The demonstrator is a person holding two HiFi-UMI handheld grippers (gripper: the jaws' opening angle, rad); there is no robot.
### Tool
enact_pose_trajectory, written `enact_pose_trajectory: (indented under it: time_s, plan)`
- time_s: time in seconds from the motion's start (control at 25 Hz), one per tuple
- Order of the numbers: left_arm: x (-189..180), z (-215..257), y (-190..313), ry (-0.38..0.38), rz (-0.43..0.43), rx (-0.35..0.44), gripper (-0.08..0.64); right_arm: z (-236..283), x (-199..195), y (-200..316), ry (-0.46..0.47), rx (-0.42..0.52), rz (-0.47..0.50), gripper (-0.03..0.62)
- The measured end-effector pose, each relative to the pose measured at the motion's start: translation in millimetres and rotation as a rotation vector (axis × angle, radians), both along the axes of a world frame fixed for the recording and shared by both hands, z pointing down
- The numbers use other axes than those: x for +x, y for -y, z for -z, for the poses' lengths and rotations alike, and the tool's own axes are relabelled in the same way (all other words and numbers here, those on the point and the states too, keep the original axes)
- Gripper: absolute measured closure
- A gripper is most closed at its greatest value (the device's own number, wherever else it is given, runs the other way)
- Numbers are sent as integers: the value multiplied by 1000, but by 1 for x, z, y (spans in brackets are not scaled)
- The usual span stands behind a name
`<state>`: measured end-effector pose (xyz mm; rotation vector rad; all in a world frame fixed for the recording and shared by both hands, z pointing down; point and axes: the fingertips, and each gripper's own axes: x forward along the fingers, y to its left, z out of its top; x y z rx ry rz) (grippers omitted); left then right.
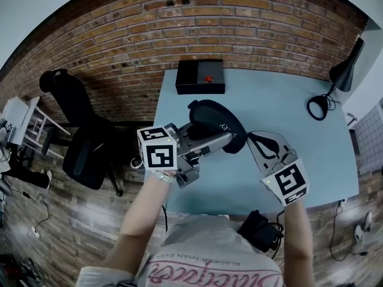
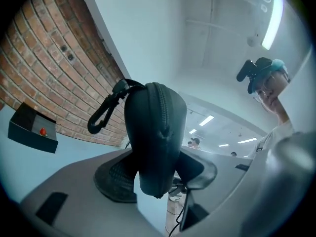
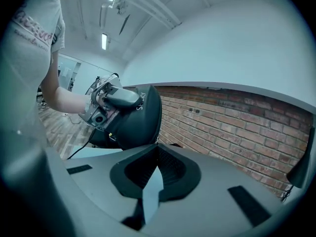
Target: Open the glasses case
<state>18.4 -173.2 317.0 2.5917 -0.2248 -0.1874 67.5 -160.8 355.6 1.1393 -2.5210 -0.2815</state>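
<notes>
My left gripper (image 1: 218,137) is shut on the black zipped glasses case (image 1: 216,123) and holds it above the light blue table (image 1: 299,118). In the left gripper view the case (image 2: 155,137) stands between the pads with its zipper seam facing the camera and a black carabiner loop (image 2: 101,115) hanging at its upper left. My right gripper (image 1: 250,139) comes in from the right, shut, with its tips (image 3: 157,144) against the edge of the case (image 3: 136,120). I see nothing clearly pinched between those tips.
A black box with a red button (image 1: 200,76) sits at the table's far edge by the brick wall. A black desk lamp (image 1: 344,70) stands at the far right. A black office chair (image 1: 81,142) is left of the table. A black object (image 1: 260,229) lies at the near edge.
</notes>
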Motion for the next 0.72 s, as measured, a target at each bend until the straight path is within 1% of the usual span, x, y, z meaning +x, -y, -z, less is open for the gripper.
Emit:
enact_pose_trajectory:
  time_s: [0.08, 0.16, 0.24, 0.32, 0.4, 0.52, 0.6, 0.72]
  plan:
    - [0, 5, 2, -20, 29, 13, 322, -2, -3, -2, -29, 2, -4, 575]
    - [1, 8, 5, -26, 71, 36, 314, -4, -5, -2, -87, 30, -23, 575]
    - [0, 10, 8, -5, 127, 76, 308, -5, -6, -1, -138, 64, -57, 575]
    - [0, 11, 11, 16, 175, 111, 294, -5, -5, 0, -157, 86, -89, 575]
    - [0, 13, 13, 21, 201, 126, 284, -6, -4, 0, -174, 101, -108, 575]
    - [2, 15, 15, 3, 219, 126, 279, -11, -5, -1, -214, 129, -144, 575]
    - [4, 14, 15, -10, 227, 114, 276, -12, -5, -1, -264, 159, -179, 575]
    - [8, 11, 17, -8, 241, 91, 259, -13, -7, 0, -354, 210, -217, 575]
